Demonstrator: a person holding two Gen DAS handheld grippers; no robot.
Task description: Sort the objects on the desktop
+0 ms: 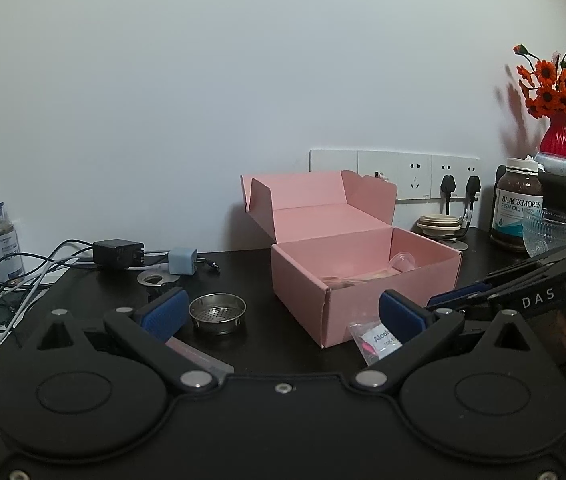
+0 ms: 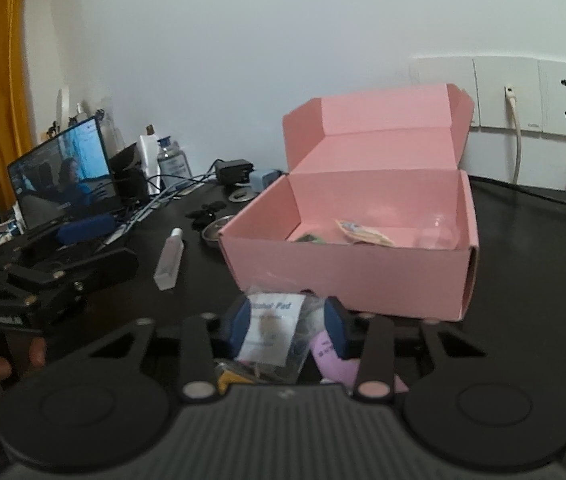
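You are holding your right gripper (image 2: pixel 288 330) low over the dark desk (image 2: pixel 531 280), just in front of the open pink box (image 2: pixel 347 268), and its blue pads (image 2: pixel 239 326) are sitting on either side of a clear bag (image 2: pixel 273 332) with a white "Alcohol Pad" label. The pads are lying close against the bag's edges, but whether they are pressing it tight I cannot tell. A pink slip of paper (image 2: pixel 329 356) is lying under the right pad. The box is standing with its lid tipped back toward the wall, and inside it a small packet (image 2: pixel 363 234) and a clear plastic piece (image 2: pixel 439 232) are resting on the floor of the box.

Your left gripper (image 1: pixel 281 314) is hovering with its fingers spread wide apart and nothing between them. Beyond its left pad a small metal strainer (image 1: pixel 217 314) is sitting on the desk, just left of the box, and a clear tube (image 2: pixel 169 260) is lying near it. Seen from the left wrist, the bag (image 1: pixel 371 338) is lying at the box's front corner, partly hidden behind the right pad of your left gripper.

Further back, a black adapter (image 1: pixel 118 253) and a light blue charger (image 1: pixel 182 261) are sitting among tangled cables (image 1: pixel 11 292). A fish oil bottle (image 1: pixel 517 204) and a red vase of orange flowers (image 1: pixel 557 136) are standing at the far right
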